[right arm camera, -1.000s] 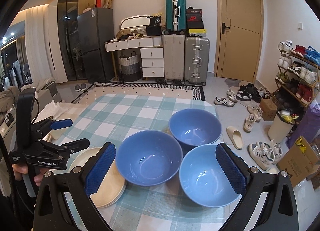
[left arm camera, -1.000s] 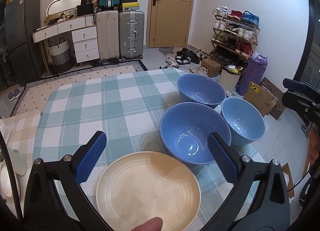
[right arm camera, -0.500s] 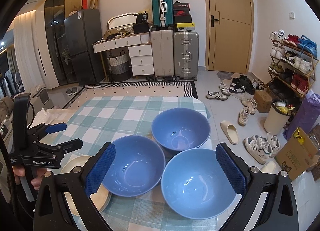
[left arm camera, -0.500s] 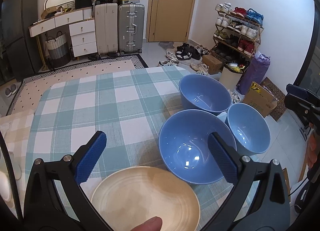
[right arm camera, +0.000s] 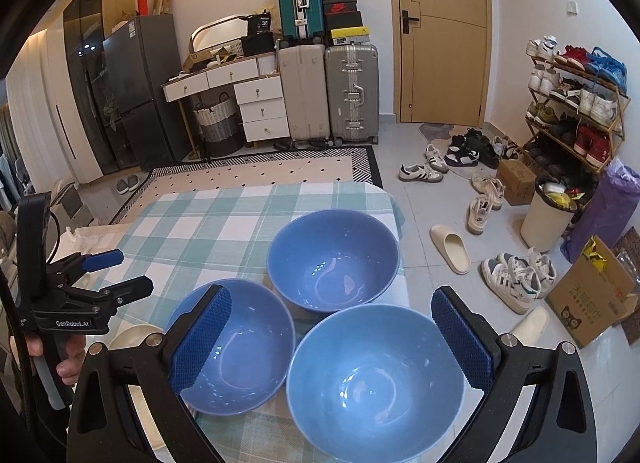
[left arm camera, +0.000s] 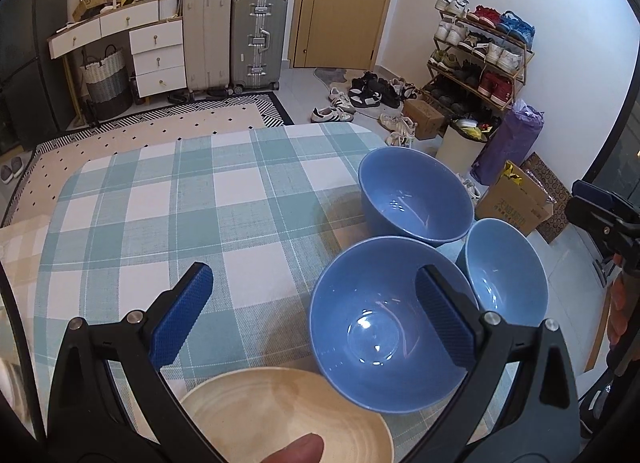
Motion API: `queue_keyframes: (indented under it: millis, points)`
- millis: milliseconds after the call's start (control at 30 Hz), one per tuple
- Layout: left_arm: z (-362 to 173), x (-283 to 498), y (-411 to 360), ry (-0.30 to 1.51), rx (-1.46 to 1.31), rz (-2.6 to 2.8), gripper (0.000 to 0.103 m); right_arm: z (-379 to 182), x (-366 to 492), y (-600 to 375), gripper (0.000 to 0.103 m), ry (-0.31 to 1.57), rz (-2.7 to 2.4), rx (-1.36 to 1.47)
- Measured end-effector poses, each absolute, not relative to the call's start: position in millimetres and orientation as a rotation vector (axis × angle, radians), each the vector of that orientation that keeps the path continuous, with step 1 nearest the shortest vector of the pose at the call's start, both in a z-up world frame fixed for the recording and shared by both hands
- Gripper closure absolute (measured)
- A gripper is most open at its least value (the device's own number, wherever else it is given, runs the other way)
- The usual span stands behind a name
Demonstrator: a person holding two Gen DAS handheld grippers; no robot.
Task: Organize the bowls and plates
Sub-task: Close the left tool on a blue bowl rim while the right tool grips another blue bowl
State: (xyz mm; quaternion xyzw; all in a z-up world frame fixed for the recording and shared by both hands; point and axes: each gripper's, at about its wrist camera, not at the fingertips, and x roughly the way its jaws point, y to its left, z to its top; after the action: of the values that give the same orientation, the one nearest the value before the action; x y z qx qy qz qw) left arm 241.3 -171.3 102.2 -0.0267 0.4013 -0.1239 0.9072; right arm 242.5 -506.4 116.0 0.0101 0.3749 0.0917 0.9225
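Three blue bowls stand close together at the right end of the checked table: a far one [right arm camera: 334, 259], a near left one [right arm camera: 240, 347] and a near right one [right arm camera: 376, 383]. They also show in the left wrist view, the far bowl [left arm camera: 414, 195], the middle bowl [left arm camera: 376, 323] and the right bowl [left arm camera: 506, 271]. A cream plate [left arm camera: 280, 419] lies on the table just below my left gripper [left arm camera: 312, 303], which is open and empty. My right gripper [right arm camera: 332, 339] is open and empty, its fingers either side of the near right bowl, above it.
The table with the green and white checked cloth [left arm camera: 168, 207] ends just right of the bowls. Beyond it are suitcases [right arm camera: 350, 91], white drawers [right arm camera: 262, 111], a shoe rack [right arm camera: 576, 103], loose shoes on the floor and a cardboard box [right arm camera: 592, 299].
Both grippers have moved to the right and forward over the table. The plate has slid lower in the left view. The near right bowl now sits between the right gripper's fingers.
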Motion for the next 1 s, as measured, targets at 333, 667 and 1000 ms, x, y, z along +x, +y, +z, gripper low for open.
queue_keyframes:
  millis: [333, 667, 1000]
  points:
    - [89.5, 280.3, -188.5, 0.87, -0.044, -0.267, 0.002, 100.4, 273.2, -520.3, 0.001, 0.82, 0.163, 0.038]
    - [75.0, 323.8, -203.5, 0.918, -0.042, -0.266, 0.002, 79.4, 308.8, -532.0, 0.001, 0.876, 0.144, 0.072]
    - [63.4, 356.0, -217.3, 0.948, -0.027, -0.263, 0.002, 58.6, 334.7, -543.4, 0.001, 0.932, 0.136, 0.089]
